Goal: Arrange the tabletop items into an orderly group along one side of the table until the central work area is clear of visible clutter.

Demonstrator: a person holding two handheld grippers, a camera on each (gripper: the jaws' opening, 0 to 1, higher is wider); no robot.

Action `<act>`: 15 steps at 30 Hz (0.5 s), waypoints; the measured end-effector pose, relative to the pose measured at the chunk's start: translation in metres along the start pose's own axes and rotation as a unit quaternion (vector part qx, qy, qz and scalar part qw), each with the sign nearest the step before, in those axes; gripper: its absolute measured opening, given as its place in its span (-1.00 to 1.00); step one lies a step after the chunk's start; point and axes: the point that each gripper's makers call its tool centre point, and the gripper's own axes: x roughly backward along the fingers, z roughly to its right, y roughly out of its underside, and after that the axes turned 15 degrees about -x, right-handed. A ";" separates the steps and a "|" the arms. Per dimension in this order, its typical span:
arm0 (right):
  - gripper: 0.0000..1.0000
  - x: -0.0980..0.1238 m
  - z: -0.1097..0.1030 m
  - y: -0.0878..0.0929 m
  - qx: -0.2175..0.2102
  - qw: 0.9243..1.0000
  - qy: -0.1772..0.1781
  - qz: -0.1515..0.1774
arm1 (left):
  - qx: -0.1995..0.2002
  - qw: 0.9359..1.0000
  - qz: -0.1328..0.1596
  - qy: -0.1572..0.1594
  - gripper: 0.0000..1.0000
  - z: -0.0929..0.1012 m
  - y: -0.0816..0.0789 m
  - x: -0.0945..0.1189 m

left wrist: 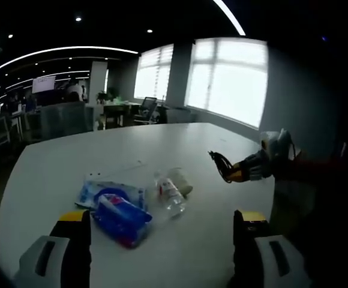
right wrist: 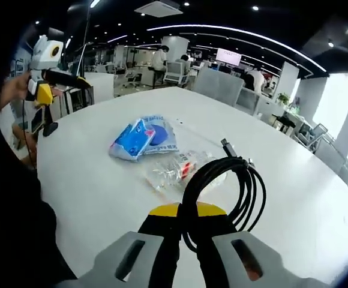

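On the round white table (left wrist: 60, 162) lie a blue packet (left wrist: 123, 219), a blue-and-white pack (left wrist: 99, 193) behind it and a crumpled clear plastic bottle (left wrist: 171, 195). My left gripper (left wrist: 162, 234) hovers open just short of them, with nothing between its jaws. My right gripper (left wrist: 237, 170) comes in from the right, holding a black cable (left wrist: 221, 161) above the table. In the right gripper view, my right gripper (right wrist: 188, 231) is shut on the coiled black cable (right wrist: 237, 186). Beyond it are the bottle (right wrist: 177, 168), the blue packet (right wrist: 128, 142) and the pack (right wrist: 160, 133). The left gripper (right wrist: 66, 78) is at upper left.
The table (right wrist: 96, 192) is bare around the small cluster, and its curved edge runs close by on the near side. Office desks and chairs (left wrist: 66, 117) stand beyond the far edge, with large bright windows (left wrist: 228, 78). A hand (right wrist: 15, 90) holds the left gripper.
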 end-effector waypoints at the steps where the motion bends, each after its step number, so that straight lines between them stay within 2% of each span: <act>1: -0.95 0.000 0.001 0.002 0.001 1.000 0.002 -0.002 | 0.000 1.000 0.000 0.000 0.96 -0.001 0.001 0.000; 15: -0.94 -0.007 0.012 0.026 0.001 0.999 0.005 -0.032 | 0.004 1.000 -0.003 0.011 0.98 0.000 0.008 -0.004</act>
